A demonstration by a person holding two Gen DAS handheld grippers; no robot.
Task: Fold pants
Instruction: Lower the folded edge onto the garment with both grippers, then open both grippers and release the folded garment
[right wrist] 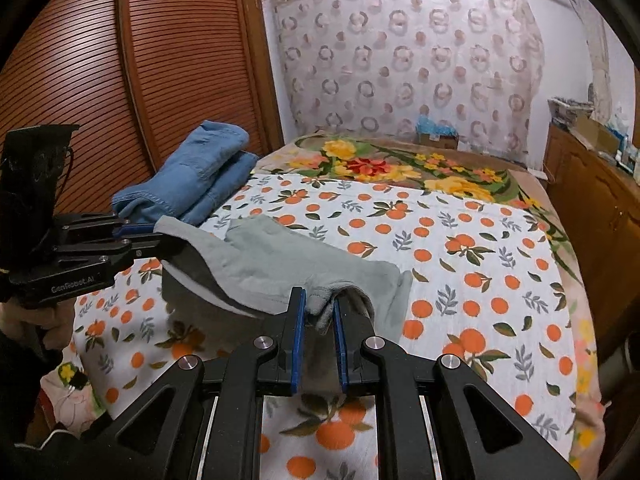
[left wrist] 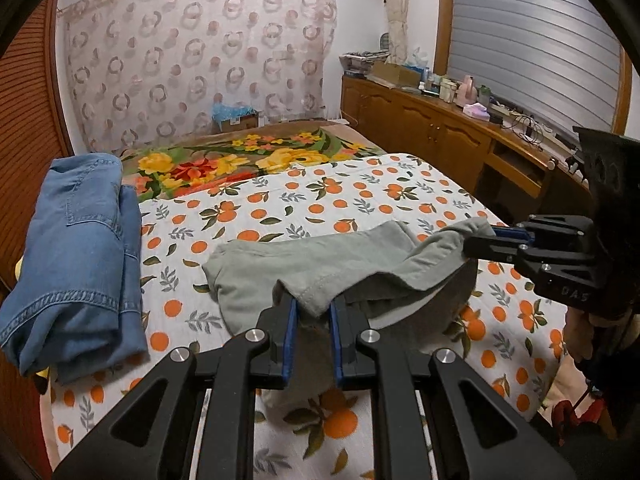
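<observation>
Both grippers' fingers (left wrist: 294, 312) pinch the grey pants (left wrist: 288, 264) above the bed (left wrist: 360, 200)

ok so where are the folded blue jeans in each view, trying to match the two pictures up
Left wrist view: the folded blue jeans lie at the far left, on the bed's left edge, beside the slatted wooden door.
Right wrist view: the folded blue jeans sit upper left of centre, beyond the left gripper, against the same door.
Shared landmark: the orange-print sheet, with the grey pants held up over it.
</observation>
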